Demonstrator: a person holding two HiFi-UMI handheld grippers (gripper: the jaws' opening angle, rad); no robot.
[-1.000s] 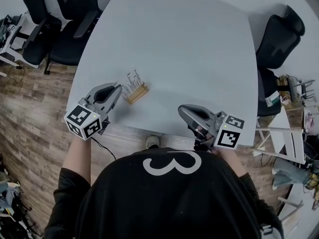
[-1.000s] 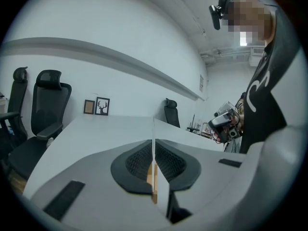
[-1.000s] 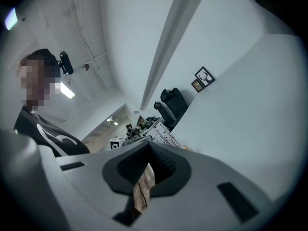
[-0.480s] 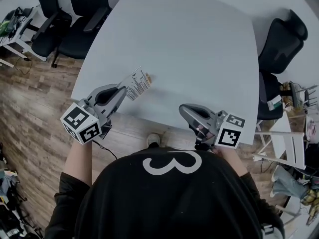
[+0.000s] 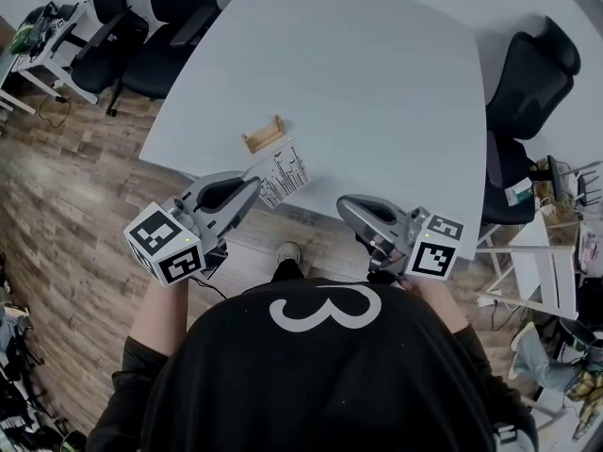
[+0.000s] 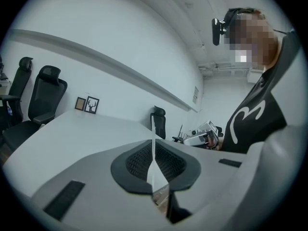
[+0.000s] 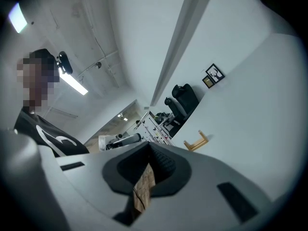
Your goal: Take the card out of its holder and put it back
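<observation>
- Left gripper (image 5: 254, 185), lower left of the head view: jaws clamped on one end of the card (image 5: 285, 171), which shows edge-on between the pads in the left gripper view.
- Card out of its holder, over the near edge of the table (image 5: 377, 83), just left of frame centre.
- Wooden holder (image 5: 263, 135) on the table, just above and left of the card, not touching it.
- Right gripper (image 5: 345, 205), lower centre-right, at the table's near edge: jaws pressed together, nothing between them.
</observation>
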